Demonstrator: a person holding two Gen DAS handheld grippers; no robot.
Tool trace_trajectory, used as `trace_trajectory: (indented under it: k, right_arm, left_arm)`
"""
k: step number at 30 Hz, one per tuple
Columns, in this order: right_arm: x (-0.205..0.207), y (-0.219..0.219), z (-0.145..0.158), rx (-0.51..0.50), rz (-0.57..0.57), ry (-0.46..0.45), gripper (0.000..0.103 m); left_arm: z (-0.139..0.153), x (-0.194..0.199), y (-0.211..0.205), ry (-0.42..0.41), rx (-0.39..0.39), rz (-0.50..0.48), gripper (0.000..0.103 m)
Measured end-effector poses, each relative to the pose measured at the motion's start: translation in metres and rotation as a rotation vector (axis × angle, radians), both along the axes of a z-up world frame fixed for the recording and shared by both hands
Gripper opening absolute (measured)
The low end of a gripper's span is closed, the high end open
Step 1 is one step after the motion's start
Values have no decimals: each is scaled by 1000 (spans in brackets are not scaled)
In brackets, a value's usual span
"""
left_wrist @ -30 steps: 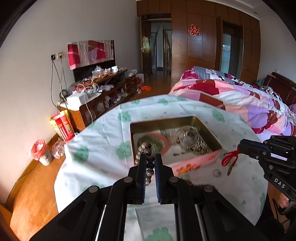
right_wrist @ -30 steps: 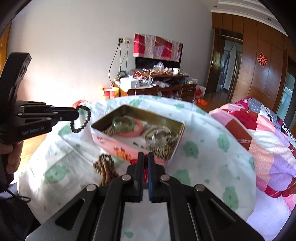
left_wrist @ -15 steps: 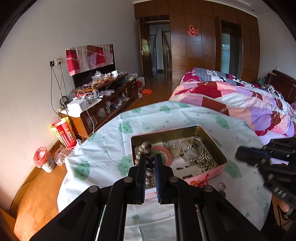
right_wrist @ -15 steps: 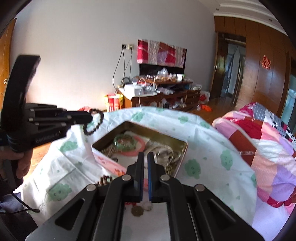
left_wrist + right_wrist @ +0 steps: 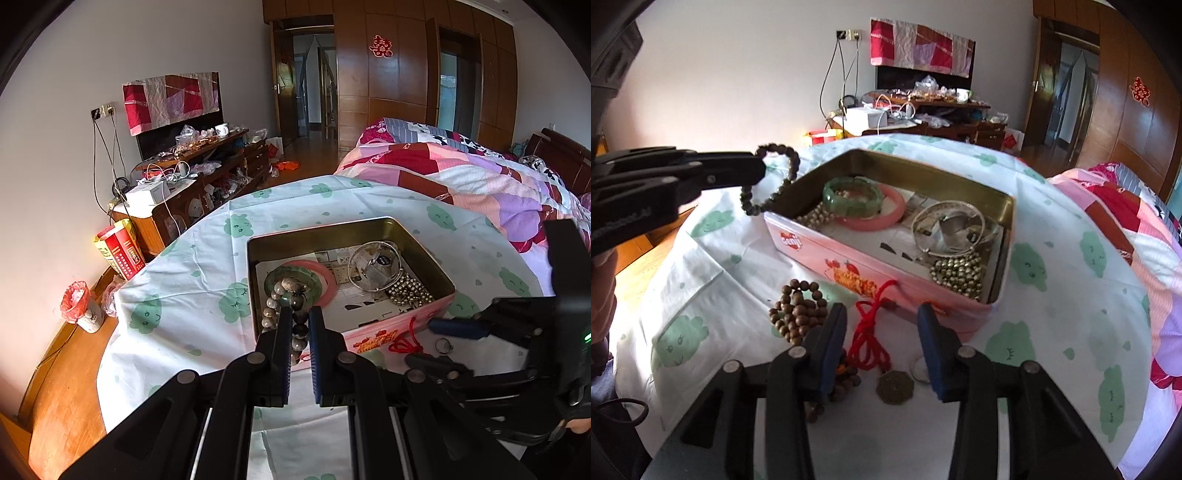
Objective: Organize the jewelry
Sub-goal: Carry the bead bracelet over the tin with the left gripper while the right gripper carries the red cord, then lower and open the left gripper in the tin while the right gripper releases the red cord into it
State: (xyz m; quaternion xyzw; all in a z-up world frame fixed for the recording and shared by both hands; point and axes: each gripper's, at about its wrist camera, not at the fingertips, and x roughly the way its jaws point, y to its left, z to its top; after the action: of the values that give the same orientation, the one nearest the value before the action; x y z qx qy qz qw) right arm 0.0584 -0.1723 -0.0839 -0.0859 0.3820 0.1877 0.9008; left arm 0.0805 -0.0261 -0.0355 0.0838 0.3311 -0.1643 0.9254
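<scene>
- Right gripper [image 5: 882, 325] hangs low over the cloth, fingers spread, the red cord necklace [image 5: 870, 332] lying between them.
- Beyond it, left gripper [image 5: 297, 321] reaches level, clamped on the bead bracelet [image 5: 772, 181] above the tin [image 5: 886, 266] edge.

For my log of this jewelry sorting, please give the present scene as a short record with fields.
left tongs: shut on dark bead bracelet, held over the tin's left edge
right tongs: open, astride the red cord on the cloth
tin: open, holds green bangle, pink bangle, silver bangles, metal beads
outside tin: brown bead strand, bronze pendant
</scene>
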Motion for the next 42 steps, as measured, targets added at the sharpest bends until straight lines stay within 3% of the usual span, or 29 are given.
trace_trajectory:
  k: [1, 4, 6, 15, 20, 29, 42]
  right_arm:
    - [1, 2, -3, -6, 3, 9, 40]
    - [7, 6, -14, -18, 10, 61, 13]
    - [3, 6, -14, -16, 20, 58, 8]
    - [-20, -5, 60, 25, 8, -137, 8]
    - [-7, -6, 79, 34, -14, -193, 8]
    - [29, -5, 69, 30, -51, -192, 8]
    - [41, -6, 44, 18, -77, -155, 8]
  left_arm:
    - [0, 0, -1, 1, 0, -2, 8]
    - [0, 0, -2, 2, 0, -6, 8]
    - [2, 0, -2, -2, 0, -9, 8]
    - [26, 6, -6, -64, 9, -16, 8]
    - [31, 18, -10, -77, 15, -6, 8]
    - [18, 39, -22, -53, 41, 1, 8]
    - [-10, 60, -29, 0, 88, 16, 8]
